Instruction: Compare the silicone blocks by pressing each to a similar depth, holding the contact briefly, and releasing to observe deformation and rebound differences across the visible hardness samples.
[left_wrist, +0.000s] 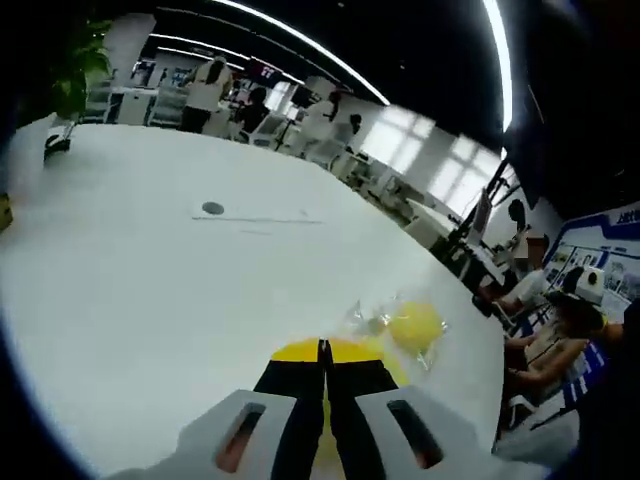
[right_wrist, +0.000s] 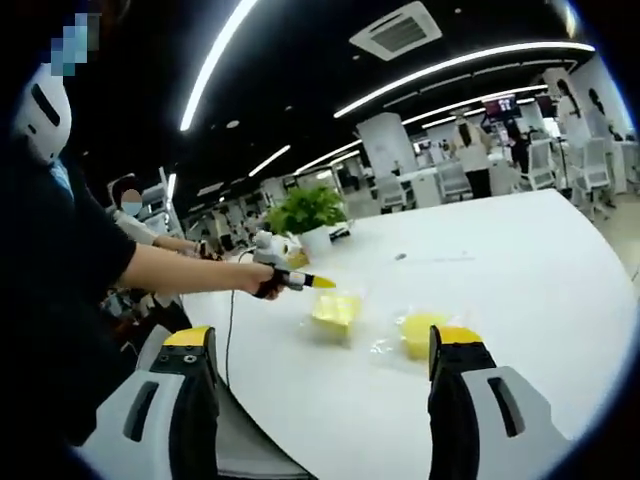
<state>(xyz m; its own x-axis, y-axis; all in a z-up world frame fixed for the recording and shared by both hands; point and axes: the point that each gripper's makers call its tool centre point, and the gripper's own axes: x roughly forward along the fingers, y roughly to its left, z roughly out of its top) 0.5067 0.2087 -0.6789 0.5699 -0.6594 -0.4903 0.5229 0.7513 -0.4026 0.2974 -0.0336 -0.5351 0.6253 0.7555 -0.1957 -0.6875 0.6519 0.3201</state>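
**Hidden / cut off / unclear**

Left gripper view: left gripper (left_wrist: 323, 352) jaws closed tight, covering most of a yellow block (left_wrist: 345, 352); can't tell if tips touch it. Round yellow block (left_wrist: 415, 326) sits in a clear wrapper, edges blurred by glare. Small dark spot (left_wrist: 212, 208) on table (left_wrist: 150, 290), too small to ID.

Right gripper view: right gripper (right_wrist: 323, 345) jaw bases cut by bottom edge. Right jaw hides part of yellow block in bag (right_wrist: 420, 335). Plant (right_wrist: 305, 210) pot partly hidden behind clutter.

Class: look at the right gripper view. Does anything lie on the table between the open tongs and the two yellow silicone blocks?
Nothing visible does. The right tongs stand open, and only bare white table lies between them and the two yellow blocks, each in clear wrapping. The left tongs hover beyond the far block.
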